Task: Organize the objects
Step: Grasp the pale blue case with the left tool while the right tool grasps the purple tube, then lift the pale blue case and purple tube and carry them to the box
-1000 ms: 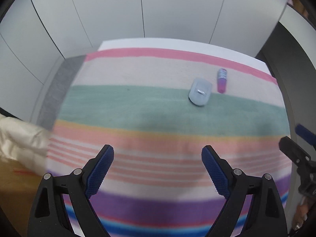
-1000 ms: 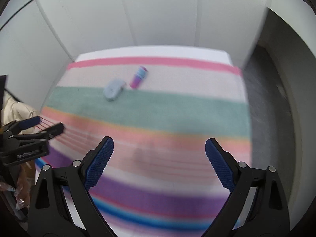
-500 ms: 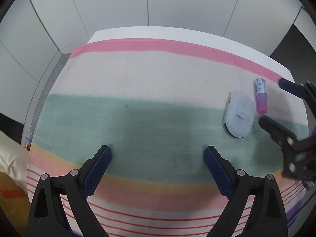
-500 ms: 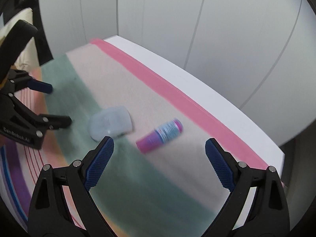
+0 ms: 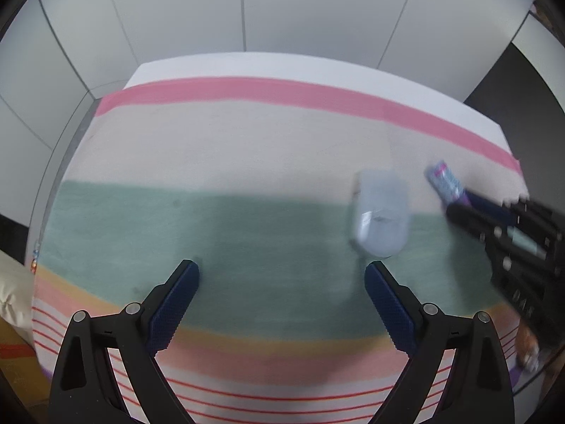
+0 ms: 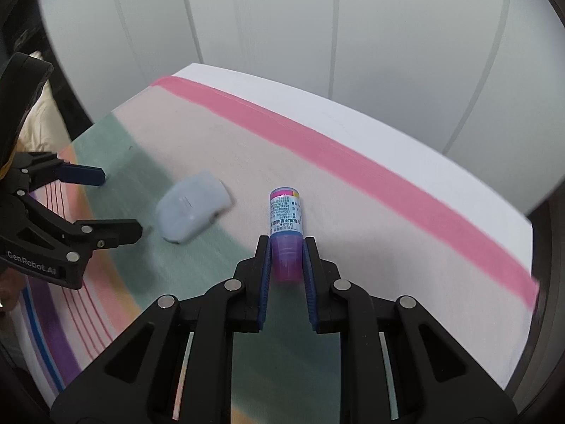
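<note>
A small tube with a purple cap and a printed label [image 6: 285, 226] lies on the striped cloth. My right gripper [image 6: 286, 247] is shut on its purple cap end, blue pads pressing both sides. In the left wrist view the same tube [image 5: 445, 184] sticks out of the right gripper [image 5: 459, 208] at the right edge. A pale blue computer mouse [image 6: 192, 211] rests on the cloth left of the tube. My left gripper [image 5: 281, 272] stands open above the green stripe, the mouse [image 5: 380, 217] just beyond its right fingertip, apart from it.
The striped cloth [image 5: 219, 148] covers a table whose far edge [image 6: 353, 113] runs close behind the tube. White wall panels [image 5: 247, 7] stand behind. A cream cushion [image 5: 10, 289] lies at the left, off the table.
My right gripper closed onto the tube's purple end after coming down over it. My left gripper drifted a little closer to the mouse and stayed open.
</note>
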{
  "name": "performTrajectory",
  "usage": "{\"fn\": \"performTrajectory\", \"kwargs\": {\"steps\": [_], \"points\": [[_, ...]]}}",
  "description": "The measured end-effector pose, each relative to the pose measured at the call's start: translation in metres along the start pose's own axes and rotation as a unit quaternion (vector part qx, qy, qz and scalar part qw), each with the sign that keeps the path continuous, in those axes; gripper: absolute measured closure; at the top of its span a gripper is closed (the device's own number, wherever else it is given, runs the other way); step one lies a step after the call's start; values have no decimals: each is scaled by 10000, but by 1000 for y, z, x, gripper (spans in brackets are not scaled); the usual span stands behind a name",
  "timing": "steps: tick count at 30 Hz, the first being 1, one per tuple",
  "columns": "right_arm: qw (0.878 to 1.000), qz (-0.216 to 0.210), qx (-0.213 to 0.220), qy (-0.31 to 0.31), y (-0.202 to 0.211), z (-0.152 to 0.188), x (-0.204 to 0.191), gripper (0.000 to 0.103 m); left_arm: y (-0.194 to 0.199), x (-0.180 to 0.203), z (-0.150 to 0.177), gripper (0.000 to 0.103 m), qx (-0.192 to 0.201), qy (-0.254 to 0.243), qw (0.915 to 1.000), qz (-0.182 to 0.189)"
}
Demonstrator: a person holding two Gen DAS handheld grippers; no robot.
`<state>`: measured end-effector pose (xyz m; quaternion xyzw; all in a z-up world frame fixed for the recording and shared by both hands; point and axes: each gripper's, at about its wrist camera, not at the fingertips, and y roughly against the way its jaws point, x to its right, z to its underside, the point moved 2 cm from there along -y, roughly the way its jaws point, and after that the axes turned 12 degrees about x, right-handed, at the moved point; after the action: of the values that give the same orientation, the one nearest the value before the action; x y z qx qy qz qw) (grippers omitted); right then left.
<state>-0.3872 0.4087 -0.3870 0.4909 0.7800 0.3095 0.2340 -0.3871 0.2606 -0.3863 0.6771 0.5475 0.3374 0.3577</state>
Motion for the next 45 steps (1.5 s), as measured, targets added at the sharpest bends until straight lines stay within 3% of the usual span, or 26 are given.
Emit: {"fn": "performTrajectory", "kwargs": {"steps": [6,7,9,10,11,17,24,26,38,45], "points": [[9954,559,-57,-778,27,25,19,85,-8,30,-13,12,98,-137,9998,64],[9940,609,-67,-909,30,28,23,85,-11,35,-15,17,117,-176,9998,65],[9905,715,-81,-1169,36,32,27,85,-11,43,-16,49,259,-388,9988,-126],[9898,751,-93,-1205,38,33,28,85,-8,48,-17,65,363,-492,9981,-32],[9891,831,-99,-1215,40,33,27,85,-4,54,-16,67,397,-529,9978,43],[9865,1149,-156,-1157,50,26,23,85,12,56,-8,67,468,-875,9946,-293],[9825,1335,-206,-1281,65,13,15,85,44,29,-16,67,463,-490,9973,-274],[9819,1327,-172,-1339,74,7,12,85,49,37,-27,67,483,-438,9974,-316],[9724,1904,29,-1351,170,-50,-5,85,175,20,-74,67,818,-190,9950,-536],[9670,2161,192,-1334,241,-83,-20,85,260,1,-90,67,1246,-126,9905,-574]]}}
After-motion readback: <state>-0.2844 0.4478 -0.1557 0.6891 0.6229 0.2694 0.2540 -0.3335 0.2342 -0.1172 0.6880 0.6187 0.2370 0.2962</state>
